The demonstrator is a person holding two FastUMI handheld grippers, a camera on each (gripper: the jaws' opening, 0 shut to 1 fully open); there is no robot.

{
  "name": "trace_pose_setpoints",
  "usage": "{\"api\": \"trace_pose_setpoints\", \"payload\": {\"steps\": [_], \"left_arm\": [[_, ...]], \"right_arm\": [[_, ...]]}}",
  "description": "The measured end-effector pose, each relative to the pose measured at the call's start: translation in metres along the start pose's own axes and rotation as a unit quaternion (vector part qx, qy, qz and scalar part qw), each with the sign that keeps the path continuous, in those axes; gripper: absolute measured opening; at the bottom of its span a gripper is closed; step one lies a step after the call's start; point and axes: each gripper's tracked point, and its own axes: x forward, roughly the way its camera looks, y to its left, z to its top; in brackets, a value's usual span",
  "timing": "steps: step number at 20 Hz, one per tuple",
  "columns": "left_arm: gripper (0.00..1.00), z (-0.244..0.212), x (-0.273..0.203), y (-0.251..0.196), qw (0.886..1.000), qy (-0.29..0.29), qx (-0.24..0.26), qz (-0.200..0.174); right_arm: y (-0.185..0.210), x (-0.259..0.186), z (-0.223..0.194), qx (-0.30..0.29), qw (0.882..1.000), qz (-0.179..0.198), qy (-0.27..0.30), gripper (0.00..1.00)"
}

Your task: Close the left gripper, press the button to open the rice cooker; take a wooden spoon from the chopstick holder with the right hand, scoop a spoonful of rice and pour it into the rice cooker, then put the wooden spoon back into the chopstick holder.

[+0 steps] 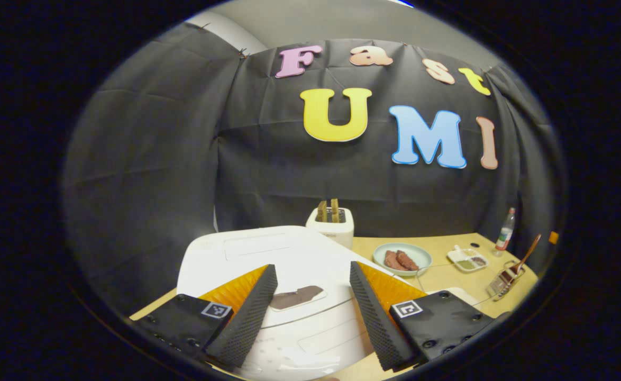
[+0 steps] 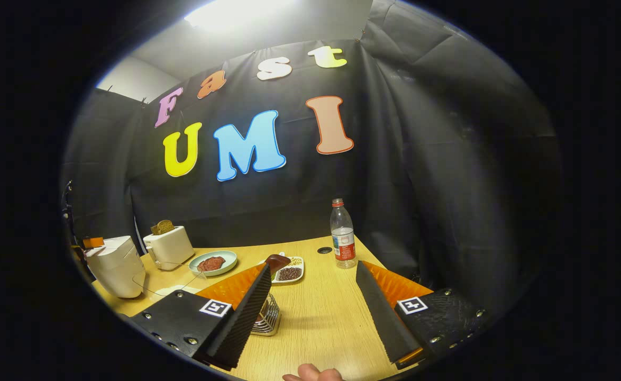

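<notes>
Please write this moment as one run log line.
phase: start | left gripper: open, above closed white rice cooker | right gripper: open | brown wooden spoon: in metal wire chopstick holder

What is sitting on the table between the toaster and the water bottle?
In the right gripper view, the green plate with reddish food and the divided snack dish sit between the toaster and the water bottle.

A white toaster [image 1: 332, 224] with two slices of bread standing in its slots sits at the back of the wooden table [image 2: 321, 312]. Beside it is a pale green plate [image 1: 401, 257] holding reddish-brown food. A small white divided dish [image 2: 290, 273] of beans lies near a capped plastic water bottle [image 2: 343, 233].
</notes>
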Motion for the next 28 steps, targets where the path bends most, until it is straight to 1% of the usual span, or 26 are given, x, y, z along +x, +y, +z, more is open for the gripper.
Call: {"api": "trace_pose_setpoints", "payload": {"steps": [1,2,3,4,5,6,7,8,9,10,12,14,15,17,18,19,20,22,23,24,25,26,27,28], "left_arm": [[0.96,0.014,-0.005,0.003,1.0,-0.016,-0.004,0.005],[0.94,0.029,-0.01,0.004,0.999,-0.032,-0.001,0.008],[0.96,0.042,-0.015,0.002,0.999,-0.044,0.003,0.008],[0.96,0.05,-0.018,-0.002,0.999,-0.053,-0.001,0.003],[0.98,0.057,-0.022,-0.01,0.998,-0.059,-0.01,-0.004],[0.98,0.062,-0.024,-0.019,0.998,-0.062,-0.019,-0.012],[0.96,0.07,-0.027,-0.031,0.997,-0.065,-0.023,-0.021],[0.98,0.08,-0.029,-0.04,0.997,-0.068,-0.017,-0.026],[0.98,0.092,-0.031,-0.049,0.997,-0.075,-0.007,-0.027],[0.95,0.104,-0.032,-0.059,0.996,-0.081,0.003,-0.028],[0.97,0.125,-0.035,-0.082,0.995,-0.09,0.014,-0.038],[0.98,0.151,-0.04,-0.107,0.992,-0.11,0.03,-0.053],[0.98,0.163,-0.042,-0.118,0.99,-0.122,0.035,-0.055],[0.98,0.175,-0.042,-0.143,0.989,-0.129,0.03,-0.066],[0.96,0.178,-0.041,-0.159,0.989,-0.127,0.024,-0.076],[0.93,0.184,-0.04,-0.172,0.989,-0.125,0.02,-0.083],[0.98,0.19,-0.04,-0.182,0.988,-0.124,0.019,-0.087],[0.98,0.202,-0.035,-0.196,0.988,-0.121,0.019,-0.089],[0.98,0.204,-0.031,-0.204,0.989,-0.115,0.016,-0.092],[0.95,0.203,-0.029,-0.211,0.989,-0.109,0.012,-0.095],[0.95,0.201,-0.026,-0.218,0.99,-0.103,0.01,-0.1],[0.98,0.2,-0.025,-0.223,0.99,-0.097,0.009,-0.103],[0.95,0.196,-0.024,-0.227,0.99,-0.092,0.01,-0.105],[0.96,0.192,-0.025,-0.231,0.99,-0.086,0.015,-0.107]], "right_arm": [[0.001,0.0,0.001,0.001,1.0,0.001,0.0,0.98],[0.003,0.0,0.002,0.002,1.0,0.004,-0.001,0.98],[0.006,0.001,0.004,0.0,1.0,0.006,-0.003,0.98],[0.01,0.001,0.009,-0.002,1.0,0.009,-0.007,0.98],[0.014,0.002,0.016,-0.005,1.0,0.012,-0.011,0.98],[0.019,0.004,0.023,-0.009,1.0,0.016,-0.016,0.98],[0.026,0.008,0.032,-0.013,0.999,0.02,-0.021,0.98],[0.034,0.01,0.044,-0.017,0.999,0.026,-0.025,0.98],[0.044,0.014,0.056,-0.019,0.999,0.035,-0.031,0.98],[0.053,0.015,0.07,-0.019,0.998,0.044,-0.037,0.98],[0.071,0.02,0.099,-0.02,0.997,0.058,-0.049,0.98],[0.088,0.019,0.135,-0.01,0.995,0.07,-0.074,0.98],[0.096,0.019,0.151,-0.008,0.994,0.075,-0.084,0.99],[0.11,0.026,0.176,-0.016,0.993,0.077,-0.091,0.98],[0.119,0.007,0.199,-0.02,0.993,0.079,-0.089,0.98],[0.124,0.011,0.204,-0.021,0.993,0.079,-0.082,0.98],[0.126,0.013,0.208,-0.022,0.994,0.078,-0.074,0.98],[0.127,0.019,0.212,-0.023,0.995,0.073,-0.059,0.98],[0.127,0.02,0.214,-0.022,0.996,0.072,-0.054,0.98],[0.126,0.02,0.216,-0.022,0.996,0.07,-0.053,0.98],[0.127,0.02,0.219,-0.023,0.996,0.068,-0.053,0.98],[0.126,0.018,0.22,-0.027,0.996,0.065,-0.053,0.98],[0.127,0.016,0.221,-0.029,0.996,0.064,-0.055,0.98],[0.128,0.013,0.222,-0.033,0.996,0.066,-0.056,0.98]]}}
